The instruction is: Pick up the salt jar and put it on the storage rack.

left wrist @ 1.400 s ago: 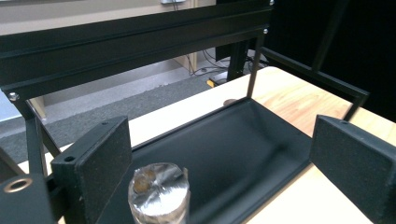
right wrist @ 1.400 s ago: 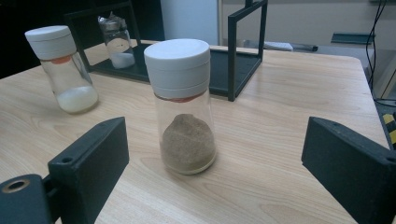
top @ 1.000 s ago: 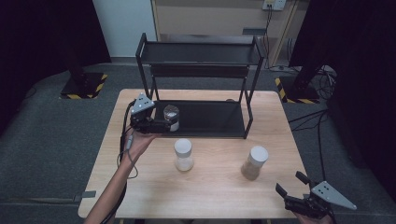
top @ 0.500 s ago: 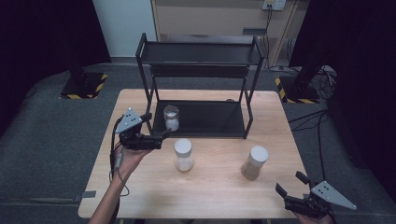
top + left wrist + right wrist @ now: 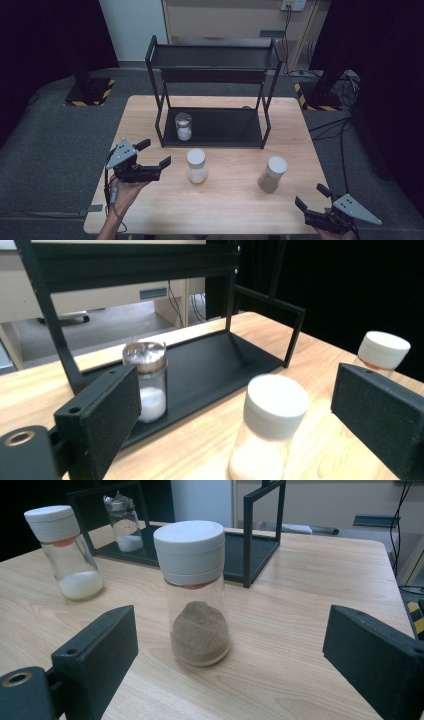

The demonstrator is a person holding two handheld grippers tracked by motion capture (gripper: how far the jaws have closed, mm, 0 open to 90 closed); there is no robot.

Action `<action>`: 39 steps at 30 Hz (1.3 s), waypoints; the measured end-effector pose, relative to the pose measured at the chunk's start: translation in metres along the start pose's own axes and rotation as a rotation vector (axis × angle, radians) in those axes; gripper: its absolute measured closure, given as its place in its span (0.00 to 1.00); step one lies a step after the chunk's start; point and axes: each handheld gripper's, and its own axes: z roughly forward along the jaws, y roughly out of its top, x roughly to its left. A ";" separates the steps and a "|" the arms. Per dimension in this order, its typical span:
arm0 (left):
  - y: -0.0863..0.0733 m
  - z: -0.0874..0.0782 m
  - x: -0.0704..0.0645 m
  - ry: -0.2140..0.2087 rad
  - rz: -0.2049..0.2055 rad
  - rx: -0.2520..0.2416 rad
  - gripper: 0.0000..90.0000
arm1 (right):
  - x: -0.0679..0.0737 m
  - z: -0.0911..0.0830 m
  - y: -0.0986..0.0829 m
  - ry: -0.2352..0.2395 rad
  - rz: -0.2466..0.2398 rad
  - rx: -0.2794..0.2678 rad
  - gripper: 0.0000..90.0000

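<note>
Wooden table, black shelf rack, dark room with grey floor.

High view: the left gripper point(image 5: 154, 154), jaws spread and empty, has drawn back from the rack point(image 5: 214, 127) toward the white-powder jar point(image 5: 196, 165) on the table point(image 5: 235, 200); the right gripper point(image 5: 312, 199), spread, is unmoved.
Left gripper view: that jar point(image 5: 272, 427) stands between the jaws; a steel-lidded jar point(image 5: 146, 380) sits on the rack's lower shelf.
Right gripper view: a brown-powder jar point(image 5: 196, 592) stands ahead of the jaws.

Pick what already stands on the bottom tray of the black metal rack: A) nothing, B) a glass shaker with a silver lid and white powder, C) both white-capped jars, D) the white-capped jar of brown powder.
B: the glass shaker with a silver lid stands on the left of the black metal rack's bottom tray; both white-capped jars stand on the wooden table.
</note>
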 end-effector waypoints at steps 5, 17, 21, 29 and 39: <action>-0.017 -0.014 -0.001 0.004 -0.014 -0.013 0.05 | 0.000 0.000 0.000 -0.001 -0.001 0.001 0.08; -0.052 -0.040 0.000 0.033 -0.019 0.006 0.05 | 0.000 0.001 0.000 0.000 -0.006 0.004 0.08; -0.063 -0.044 0.000 0.039 -0.018 0.013 0.05 | 0.000 0.001 0.001 -0.001 -0.005 0.005 0.08; -0.078 -0.050 0.005 0.025 -0.009 0.007 0.05 | 0.000 0.001 0.001 0.000 -0.004 0.009 0.08; -0.092 -0.053 0.011 0.020 -0.014 0.020 0.05 | -0.001 0.002 0.001 0.007 -0.004 0.017 0.08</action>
